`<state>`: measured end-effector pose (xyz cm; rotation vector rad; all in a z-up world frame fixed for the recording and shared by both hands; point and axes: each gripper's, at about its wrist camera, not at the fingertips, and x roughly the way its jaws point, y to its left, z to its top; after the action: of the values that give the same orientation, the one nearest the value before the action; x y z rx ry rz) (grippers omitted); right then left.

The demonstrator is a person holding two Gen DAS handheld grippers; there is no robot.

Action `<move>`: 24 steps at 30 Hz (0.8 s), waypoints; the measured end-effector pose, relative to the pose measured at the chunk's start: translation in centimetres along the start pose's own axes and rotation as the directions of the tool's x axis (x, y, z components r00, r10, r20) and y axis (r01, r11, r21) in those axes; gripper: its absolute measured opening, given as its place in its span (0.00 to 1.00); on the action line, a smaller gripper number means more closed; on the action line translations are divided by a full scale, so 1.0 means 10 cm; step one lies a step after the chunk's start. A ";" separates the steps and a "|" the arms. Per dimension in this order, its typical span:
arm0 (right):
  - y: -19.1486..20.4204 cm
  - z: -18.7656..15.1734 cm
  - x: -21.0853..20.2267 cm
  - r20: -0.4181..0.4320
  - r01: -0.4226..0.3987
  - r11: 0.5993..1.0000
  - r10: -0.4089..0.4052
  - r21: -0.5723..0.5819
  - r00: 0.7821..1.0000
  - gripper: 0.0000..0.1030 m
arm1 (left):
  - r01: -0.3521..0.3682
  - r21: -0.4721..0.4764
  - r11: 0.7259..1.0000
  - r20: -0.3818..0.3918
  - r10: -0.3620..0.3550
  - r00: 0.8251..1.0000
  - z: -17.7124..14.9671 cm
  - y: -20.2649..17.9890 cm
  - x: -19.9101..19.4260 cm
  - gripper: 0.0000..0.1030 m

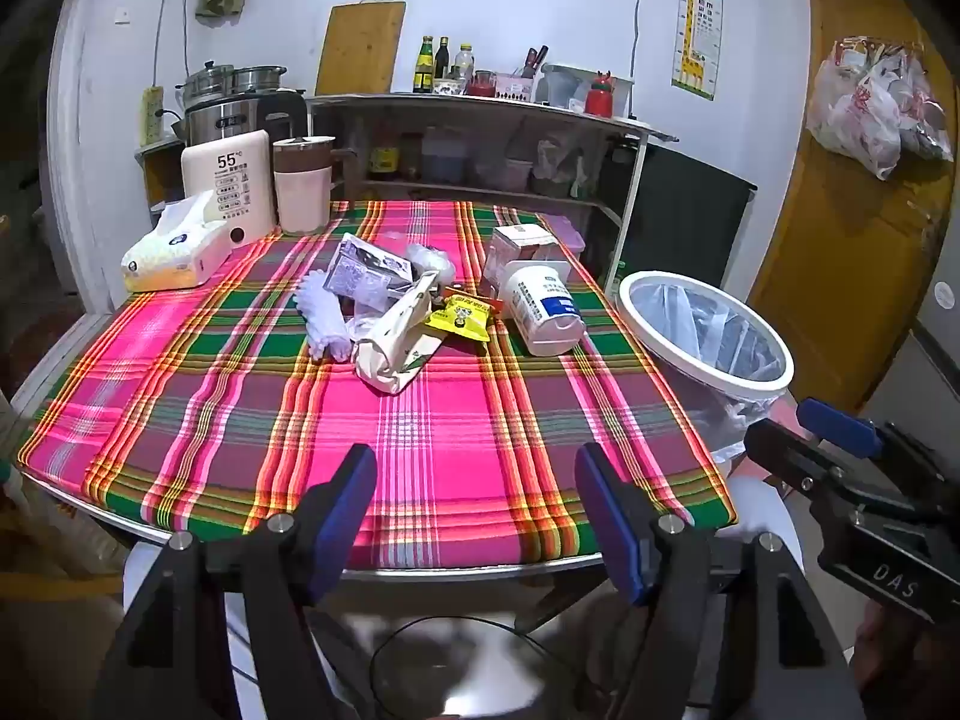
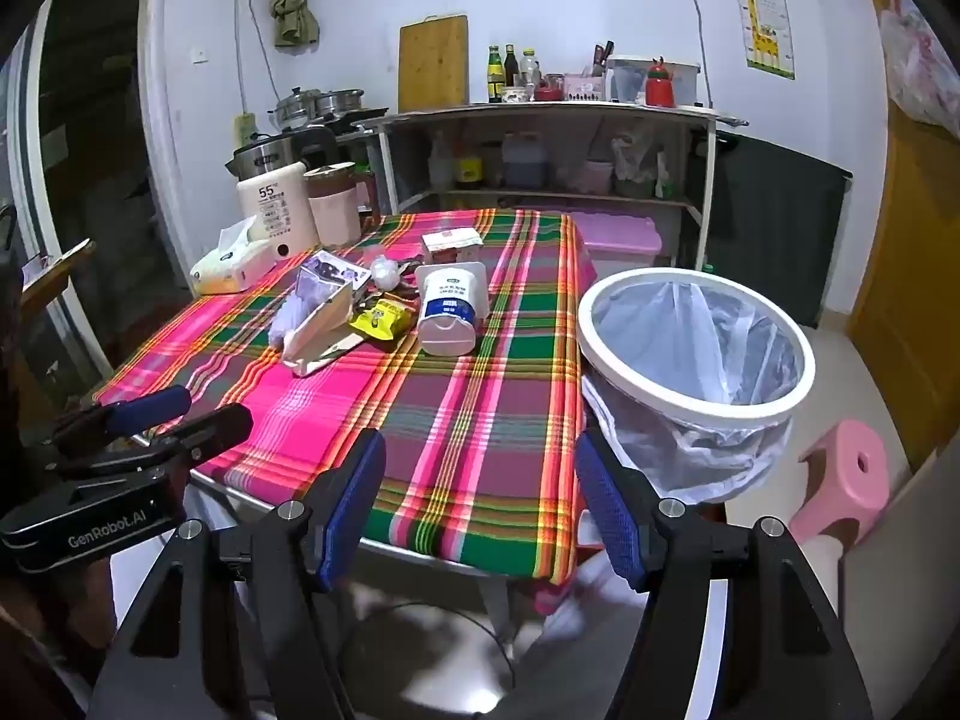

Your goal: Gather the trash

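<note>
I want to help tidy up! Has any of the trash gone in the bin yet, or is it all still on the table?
Nothing looks done yet. The bin shows only its plastic liner. Both grippers, left and right, are open and hold nothing, near the table's front edge. Left to collect: the white tub, the yellow snack packet, the cream paper bag and the wrappers piled mid-table.

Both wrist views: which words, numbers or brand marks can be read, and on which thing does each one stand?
"55°C": cream appliance on the plaid tablecloth.
"DAS": body of the right claw, left wrist view.
"GenRobot.AI": body of the left claw, right wrist view.
Too small or blurred: white bottle, yellow snack packet, giraffe chart.
</note>
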<state>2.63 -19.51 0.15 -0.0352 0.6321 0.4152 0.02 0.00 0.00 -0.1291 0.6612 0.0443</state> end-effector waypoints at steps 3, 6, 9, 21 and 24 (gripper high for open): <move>0.00 0.00 0.00 -0.002 -0.004 1.000 0.004 0.001 1.000 0.64 | -0.002 0.000 1.000 0.003 0.002 1.000 0.00 0.00 0.00 0.68; 0.01 0.00 0.00 -0.003 -0.002 1.000 0.002 -0.001 1.000 0.64 | 0.003 -0.005 1.000 0.008 -0.003 1.000 0.00 0.00 0.00 0.68; 0.01 0.00 0.00 -0.003 0.000 1.000 0.000 -0.001 1.000 0.64 | 0.004 -0.002 1.000 0.009 -0.004 1.000 -0.01 -0.01 0.01 0.68; 0.01 -0.01 -0.01 -0.003 0.001 1.000 -0.001 -0.004 1.000 0.64 | 0.004 -0.005 1.000 0.009 -0.004 1.000 -0.04 -0.05 -0.04 0.68; 0.01 -0.01 -0.01 -0.004 0.002 1.000 -0.002 -0.004 1.000 0.64 | 0.004 -0.005 1.000 0.008 -0.004 1.000 -0.04 -0.05 -0.04 0.68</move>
<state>2.47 -19.49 0.17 -0.0406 0.6346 0.4149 -0.48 -0.58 0.02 -0.1350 0.6528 0.0422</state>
